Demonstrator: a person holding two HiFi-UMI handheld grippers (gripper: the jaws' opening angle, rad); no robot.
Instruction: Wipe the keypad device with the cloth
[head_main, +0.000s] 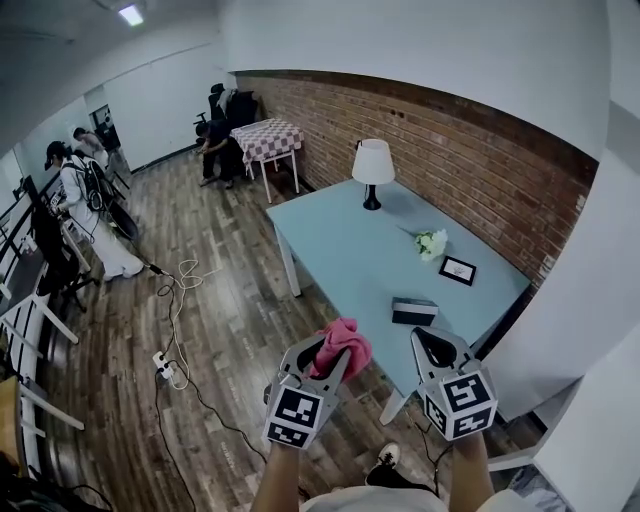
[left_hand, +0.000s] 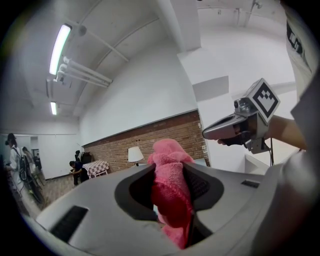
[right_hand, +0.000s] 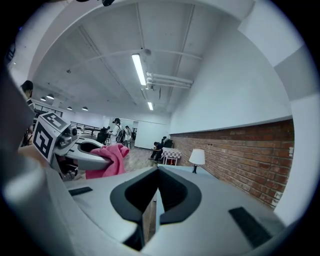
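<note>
Pink terry cloth (head_main: 342, 343) is bunched in the left claw (left_hand: 169, 169). Its jaws are clamped on the fabric, and a soft wad bulges out past their tips. The right claw (right_hand: 156, 175) has its jaws pressed together with nothing between them. Both are held up side by side in the air, short of the pale blue tabletop (head_main: 340, 250) and well apart from the work.

The keypad device (head_main: 414, 311) sits on the tabletop toward its near end, just beyond the right claw in the head view. It looks like a small, low, dark box with a lighter top face. It is too small there to make out any keys, so that lighter face is probably the keypad. A framed picture (head_main: 457, 269), white flowers (head_main: 431, 243) and a lamp (head_main: 372, 170) stand farther along, apart from it.

I judge that the step in hand is carrying the cloth to the device, with no wiping begun. To do it well, lay the bulging wad on the top face, not the hard jaw tips, and keep the clamp firm so the fabric does not pull free. The box looks light and may slide under a stroke, so the empty right claw could steady one end while the left makes even passes along its length.
</note>
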